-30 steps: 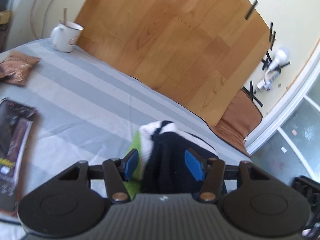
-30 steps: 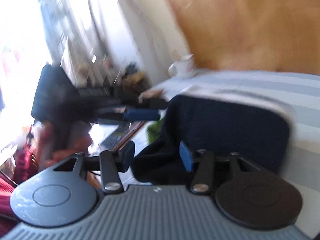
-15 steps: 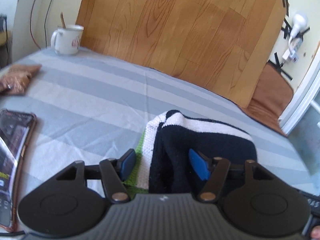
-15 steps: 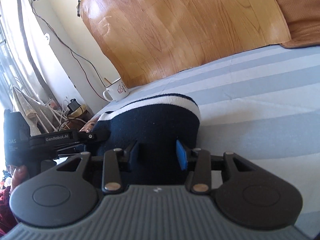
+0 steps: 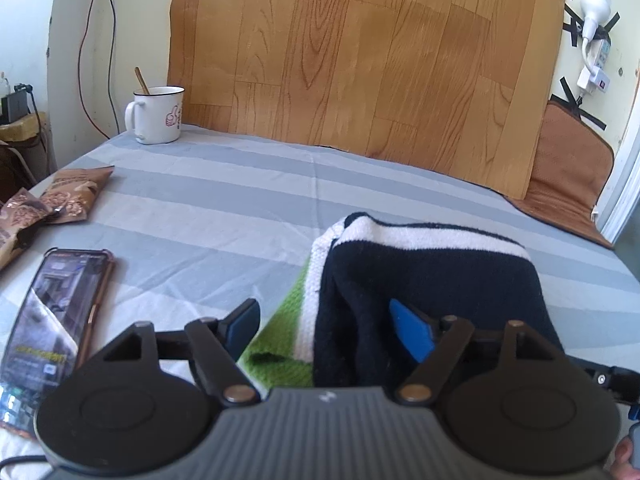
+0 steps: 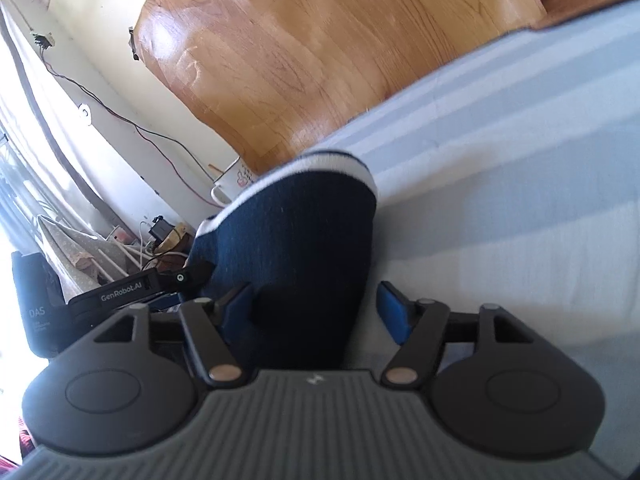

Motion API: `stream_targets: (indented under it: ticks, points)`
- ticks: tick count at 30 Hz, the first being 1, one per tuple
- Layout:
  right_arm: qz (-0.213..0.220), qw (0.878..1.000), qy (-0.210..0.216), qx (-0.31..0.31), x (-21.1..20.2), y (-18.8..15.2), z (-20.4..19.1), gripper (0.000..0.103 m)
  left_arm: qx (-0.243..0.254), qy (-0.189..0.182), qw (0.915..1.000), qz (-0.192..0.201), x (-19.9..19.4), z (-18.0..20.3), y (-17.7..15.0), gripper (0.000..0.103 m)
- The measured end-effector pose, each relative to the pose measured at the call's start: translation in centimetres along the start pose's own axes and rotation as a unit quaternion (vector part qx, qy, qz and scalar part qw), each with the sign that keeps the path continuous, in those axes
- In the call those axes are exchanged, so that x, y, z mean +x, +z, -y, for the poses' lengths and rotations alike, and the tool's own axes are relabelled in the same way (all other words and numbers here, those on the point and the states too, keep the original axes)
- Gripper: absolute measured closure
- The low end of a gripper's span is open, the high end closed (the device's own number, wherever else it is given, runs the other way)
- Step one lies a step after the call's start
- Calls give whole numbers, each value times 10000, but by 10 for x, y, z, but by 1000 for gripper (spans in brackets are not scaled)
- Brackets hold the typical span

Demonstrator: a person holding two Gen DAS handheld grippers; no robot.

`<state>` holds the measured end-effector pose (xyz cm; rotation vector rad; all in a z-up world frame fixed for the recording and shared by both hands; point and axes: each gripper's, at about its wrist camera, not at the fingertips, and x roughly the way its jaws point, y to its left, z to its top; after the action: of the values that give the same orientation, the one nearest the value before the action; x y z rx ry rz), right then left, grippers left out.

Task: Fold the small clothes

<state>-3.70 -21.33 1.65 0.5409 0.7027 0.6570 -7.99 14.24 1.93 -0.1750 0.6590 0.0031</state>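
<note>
1. Grippers: both have just been opening, each with the folded garment between its jaws. Left gripper is spread wide; its left pad hangs over bare sheet, clear of the cloth, and its right pad sits against the dark knit with no pinch across the gap. Right gripper is equally wide; its right pad is off the fabric beside the sheet, its left pad at the cloth edge. Neither is clamping anything.
2. Why like this: reads as a release. Both claws straddle the near end of the bundle, likely so the fold lands flat and square before they let go.
3. Location: garment lies on the striped bed sheet, toward the near edge and the right side in the left view, well apart from the headboard edge.
4. Look: small knit piece, navy body, white band along its far edge, green layer showing underneath at the left. Folded into a compact rounded rectangle, top layer slightly humped, left edge not fully aligned with the layers below.
5. Clutter: mug at the far left corner, snack packets and phone along the left edge. All well apart from the garment.
6. Judgement: this fold looks essentially done; maybe one tidy of the left edge remains.
</note>
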Motion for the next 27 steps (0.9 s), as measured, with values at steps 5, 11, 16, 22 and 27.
stream_targets:
  ticks: [5,11,16,22,27]
  points:
    - [97,9996,-27,-278,0,-6,-6,27,102,146,9998,-26,-11,-2,-7,27]
    - [304,9965,-84,-775,5,-19,-15,15,173,240,9996,-41,-20,-4,-13,24]
    - [440,9949,-111,-906,6,-23,-16,15,163,264,9995,-44,-23,-7,-17,19]
    - [502,9943,-95,-933,7,-24,-14,15,136,283,9995,-24,-26,-8,-23,16]
    - [523,9942,-84,-941,7,-25,-14,14,60,268,9996,-6,-28,-11,-28,14]
